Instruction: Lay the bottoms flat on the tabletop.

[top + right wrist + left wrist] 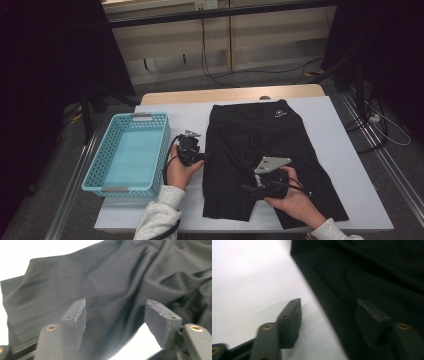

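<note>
Standing beside the table (350, 165), I watch a person work at a pair of black shorts (260, 150) spread flat on the white top, waistband at the far edge and legs toward the sleeves. To my eye the step in hand is taking hold of the cloth before a fold. The left claw (201, 154) sits at the left side seam of the shorts, its tips right at the cloth's edge; in the left gripper view (329, 307) its jaws stand apart, one over bare table and the other over the dark cloth, so the edge runs between them and nothing is pinched. The right claw (252, 189) hovers low over the near leg of the shorts, and in the right gripper view (115, 307) its jaws are likewise apart, with rumpled cloth lying ahead of and beneath them but not squeezed. A pale blue basket (95, 172) waits on the far side of the left claw from the shorts, just beside that hand, empty as far as I can see. Next, I judge, each claw needs to dip until one pad slides under a single layer, then close firmly; catching both layers or only a wrinkle would let the cloth slip when lifted.
</note>
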A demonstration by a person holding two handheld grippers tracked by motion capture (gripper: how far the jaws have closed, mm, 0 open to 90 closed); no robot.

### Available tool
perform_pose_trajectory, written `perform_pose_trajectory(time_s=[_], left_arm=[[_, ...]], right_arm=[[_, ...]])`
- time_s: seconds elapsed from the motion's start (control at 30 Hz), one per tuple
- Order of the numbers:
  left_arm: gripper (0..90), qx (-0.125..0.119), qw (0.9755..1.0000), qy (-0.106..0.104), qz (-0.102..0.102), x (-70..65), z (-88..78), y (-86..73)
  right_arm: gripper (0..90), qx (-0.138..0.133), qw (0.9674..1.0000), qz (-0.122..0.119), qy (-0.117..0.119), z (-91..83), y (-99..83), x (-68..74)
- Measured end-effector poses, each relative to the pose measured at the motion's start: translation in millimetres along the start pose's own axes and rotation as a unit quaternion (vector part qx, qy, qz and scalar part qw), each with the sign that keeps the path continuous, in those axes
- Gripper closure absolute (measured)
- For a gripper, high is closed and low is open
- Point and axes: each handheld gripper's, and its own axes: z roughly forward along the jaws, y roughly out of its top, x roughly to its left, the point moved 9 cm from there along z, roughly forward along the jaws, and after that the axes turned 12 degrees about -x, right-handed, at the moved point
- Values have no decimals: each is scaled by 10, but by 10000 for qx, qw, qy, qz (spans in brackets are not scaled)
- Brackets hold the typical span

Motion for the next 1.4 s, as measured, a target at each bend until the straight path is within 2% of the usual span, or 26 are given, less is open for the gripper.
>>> perform_pose_trajectory(time_s=[0.07, 0.13, 0.23, 0.3, 0.37, 0.43, 0.53, 0.57, 0.6, 0.67, 0.73, 0.77, 0.83, 0.93, 1.0, 1.07, 1.1, 1.2, 1.3, 1.33, 1.4], left_arm=[[431, 102, 9999, -22, 14, 0, -34, -15], [523, 141, 9998, -106, -29, -13, -61, -32], [596, 176, 9996, -176, 104, -65, -85, -61], [643, 246, 9994, -244, 75, -94, -99, -78], [673, 256, 9992, -299, -1, -123, -99, -88], [735, 286, 9992, -264, -2, -133, -102, -98], [831, 290, 9991, -284, -132, -152, -95, -106], [875, 339, 9985, -387, -187, -166, -96, -111], [888, 341, 9985, -386, -190, -170, -95, -109], [894, 290, 9989, -318, -197, -166, -81, -91], [897, 116, 9995, -198, -202, -92, -84, -44], [898, 133, 9991, -254, -313, -64, -88, -38], [898, 52, 9995, -164, -269, -31, -72, -37], [897, 54, 9994, -217, -266, -31, -46, -59], [897, 45, 9995, -213, -231, -30, -57, -50], [897, 41, 9997, -152, -211, -12, -71, -46], [897, 58, 9996, -173, -232, -11, -70, -53], [897, 94, 9991, -242, -326, -5, -69, -71], [897, 69, 9995, -192, -251, -13, -65, -65], [897, 64, 9995, -186, -242, -15, -64, -65], [895, 55, 9994, -212, -258, -15, -64, -64]], right_arm=[[407, 48, 9999, -67, 123, 35, -18, 74], [442, 70, 9994, -138, 303, 59, -15, 160], [463, 35, 9994, -171, 294, 59, 4, 184], [464, 23, 9994, -149, 322, 42, 12, 185], [466, 12, 9994, -138, 314, 24, 14, 169], [474, 28, 9996, -150, 220, 13, 1, 123], [498, 3, 10000, -26, 67, -24, -14, 18], [508, -43, 10000, 20, 44, -43, -4, -16], [520, -62, 10000, 49, -23, -64, 1, -53], [549, -105, 9999, 117, -66, -98, 10, -92], [593, -91, 9999, 125, -67, -113, -1, -99], [632, -67, 9999, 146, -13, -108, -14, -88], [652, 29, 9999, 154, 24, -85, -51, -67], [675, 136, 9997, 176, 24, -19, -100, -45], [760, 218, 9997, 82, 31, 16, -135, -36], [879, 192, 9996, 127, 155, -1, -138, -30], [895, 217, 9994, 167, 203, -30, -140, -25], [894, 271, 9994, 130, 182, -144, -171, -47], [896, 322, 9994, 30, 131, -240, -189, -84], [870, 340, 9994, -61, 64, -266, -181, -99], [801, 265, 9996, -77, 8, -295, -134, -108]])
